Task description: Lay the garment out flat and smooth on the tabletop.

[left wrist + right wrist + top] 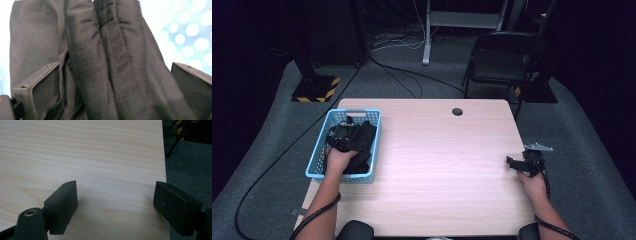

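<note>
Cloth: we see a dark grey-black bundle of soft woven fabric [105, 62], folded into thick ridges, lying inside the light blue perforated plastic basket [319, 155] at the counter's left edge.
Handling: we judge it light, limp and not fragile; it will likely sag and unfold as it rises, and a loose layer could slip free if we pinch only the top skin.
Where to hold: we think the raised central fold, seen in the left claw view between the jaws, is the best bite, since several layers gather there.
Left claw: the left claw [343, 134] is down in the basket over the cloth; its jaws stand apart, one on each side of the folds, with fabric against the left-hand jaw but nothing clamped that we can see.
Right claw: the right claw [524, 163] rests near the counter's right edge, well apart from the basket; in its own view the jaws are spread wide over bare wood, holding nothing.
Counter: the pale wood-grain counter [442, 165] is bare between the two hands, with a round cable hole [457, 111] near its far edge.
Risk: we expect trailing cloth may snag the basket's rim and drag the light basket along.
</note>
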A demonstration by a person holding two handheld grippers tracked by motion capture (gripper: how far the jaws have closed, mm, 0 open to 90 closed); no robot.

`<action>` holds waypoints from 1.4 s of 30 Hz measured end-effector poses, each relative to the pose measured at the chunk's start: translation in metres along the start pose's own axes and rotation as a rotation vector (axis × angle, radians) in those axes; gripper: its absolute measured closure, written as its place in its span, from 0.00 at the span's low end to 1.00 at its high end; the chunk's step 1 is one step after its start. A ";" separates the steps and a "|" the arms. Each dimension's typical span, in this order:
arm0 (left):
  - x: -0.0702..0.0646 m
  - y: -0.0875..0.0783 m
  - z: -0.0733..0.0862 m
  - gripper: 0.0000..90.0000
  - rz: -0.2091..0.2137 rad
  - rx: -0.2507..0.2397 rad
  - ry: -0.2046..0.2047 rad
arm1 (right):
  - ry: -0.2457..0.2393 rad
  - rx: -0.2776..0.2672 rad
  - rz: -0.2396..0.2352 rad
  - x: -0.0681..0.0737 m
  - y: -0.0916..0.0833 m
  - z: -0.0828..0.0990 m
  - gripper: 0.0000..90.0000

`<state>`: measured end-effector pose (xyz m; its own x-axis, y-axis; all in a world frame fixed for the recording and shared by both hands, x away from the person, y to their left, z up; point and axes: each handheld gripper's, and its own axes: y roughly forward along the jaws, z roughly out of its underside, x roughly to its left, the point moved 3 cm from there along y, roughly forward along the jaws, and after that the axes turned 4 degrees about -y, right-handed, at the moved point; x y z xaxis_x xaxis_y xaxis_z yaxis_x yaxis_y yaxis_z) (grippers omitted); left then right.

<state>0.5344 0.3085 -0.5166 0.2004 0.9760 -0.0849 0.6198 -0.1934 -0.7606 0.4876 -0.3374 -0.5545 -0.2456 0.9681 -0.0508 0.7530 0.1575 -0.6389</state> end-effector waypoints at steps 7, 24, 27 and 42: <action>0.005 0.007 0.001 0.00 -0.033 0.047 -0.013 | -0.001 0.000 -0.001 0.000 0.000 0.000 0.21; 0.010 0.014 -0.002 0.00 -0.049 0.049 0.015 | -0.002 0.000 -0.002 0.000 0.000 0.000 0.21; 0.011 0.017 -0.003 0.00 -0.051 0.049 0.019 | -0.003 0.000 -0.002 0.000 0.000 0.000 0.21; 0.015 0.021 -0.002 0.16 -0.043 0.069 0.014 | -0.004 0.000 -0.002 0.000 0.000 0.000 0.21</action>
<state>0.5519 0.3187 -0.5327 0.1857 0.9817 -0.0422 0.5743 -0.1433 -0.8060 0.4877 -0.3374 -0.5545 -0.2496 0.9669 -0.0524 0.7528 0.1597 -0.6386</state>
